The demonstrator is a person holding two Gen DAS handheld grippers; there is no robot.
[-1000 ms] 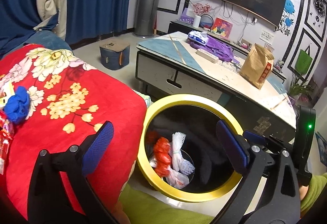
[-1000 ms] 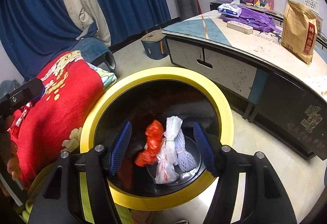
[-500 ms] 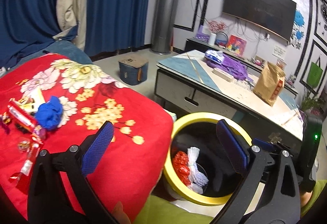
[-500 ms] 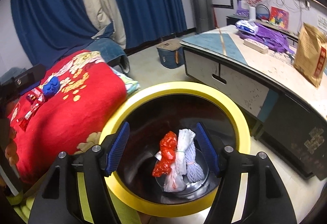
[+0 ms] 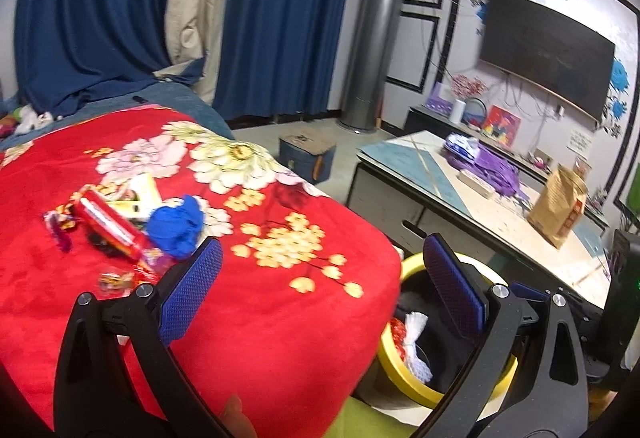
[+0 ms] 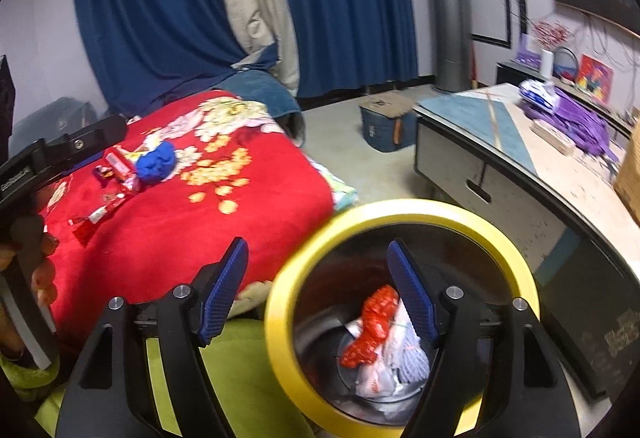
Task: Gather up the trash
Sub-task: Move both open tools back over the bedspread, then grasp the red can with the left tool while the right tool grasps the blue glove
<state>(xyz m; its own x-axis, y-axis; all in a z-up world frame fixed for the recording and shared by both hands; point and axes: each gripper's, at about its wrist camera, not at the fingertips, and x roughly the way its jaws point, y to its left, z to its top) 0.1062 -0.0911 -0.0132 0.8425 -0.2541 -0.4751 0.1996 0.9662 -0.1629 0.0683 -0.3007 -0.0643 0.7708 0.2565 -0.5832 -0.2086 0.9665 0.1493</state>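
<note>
A yellow-rimmed bin [image 6: 404, 212] [image 5: 404, 378] stands on the floor beside a red flowered blanket [image 5: 280, 298] [image 6: 168, 206]. Inside lie a red wrapper [image 6: 370, 326] and white foam netting [image 6: 404, 350] [image 5: 414, 342]. On the blanket sits a pile of trash: a crumpled blue bag [image 5: 176, 224] [image 6: 156, 160], a red packet [image 5: 110, 222] and small red wrappers [image 6: 100, 210]. My left gripper [image 5: 322, 280] hovers open above the blanket's edge, empty. My right gripper [image 6: 318, 284] is over the bin's near rim, jaws opening, nothing between them.
A low table [image 5: 500, 214] [image 6: 516, 166] stands beyond the bin, bearing a brown paper bag [image 5: 560, 204], purple cloth [image 5: 492, 170] and a power strip. A small blue stool [image 5: 308, 154] sits on the floor. Blue curtains hang behind. A hand [image 6: 36, 270] holds the left gripper.
Both grippers have lifted and swung left, away from the bin toward the blanket. The trash pile has come into view. The right jaws have spread wider.
</note>
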